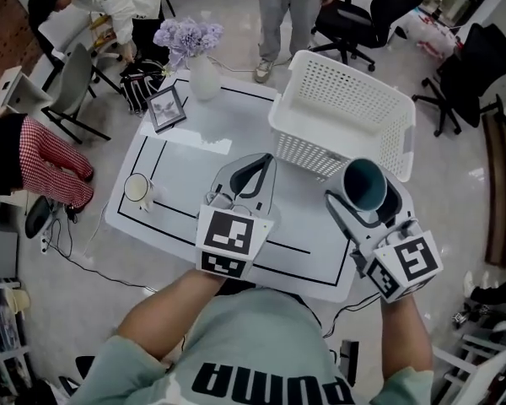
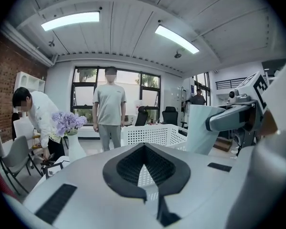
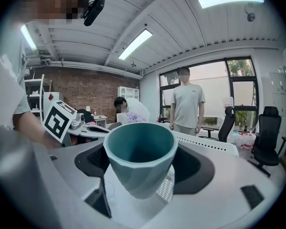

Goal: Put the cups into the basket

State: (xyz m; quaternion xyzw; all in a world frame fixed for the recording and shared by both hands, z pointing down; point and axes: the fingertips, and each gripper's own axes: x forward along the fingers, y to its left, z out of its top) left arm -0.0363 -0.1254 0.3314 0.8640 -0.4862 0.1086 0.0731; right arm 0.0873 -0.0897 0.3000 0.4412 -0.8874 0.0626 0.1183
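I'm clamping the cup (image 1: 365, 182) in my right tool (image 1: 360, 207), left tool (image 1: 261, 164) idling closed. I'm aiming above the basket (image 1: 308, 152) wall, 12 o'clock.

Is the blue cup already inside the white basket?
No, the blue cup is gripped in the jaws of the right gripper, and the white basket has nothing in it.

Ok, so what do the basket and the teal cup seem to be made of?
The basket looks like white moulded plastic with a matt finish: its walls are a regular grid of small holes under a smooth, thick rim. The teal cup looks like ceramic with a satin glaze, judging by its thick lip and faceted sides, though matt plastic can't be ruled out.
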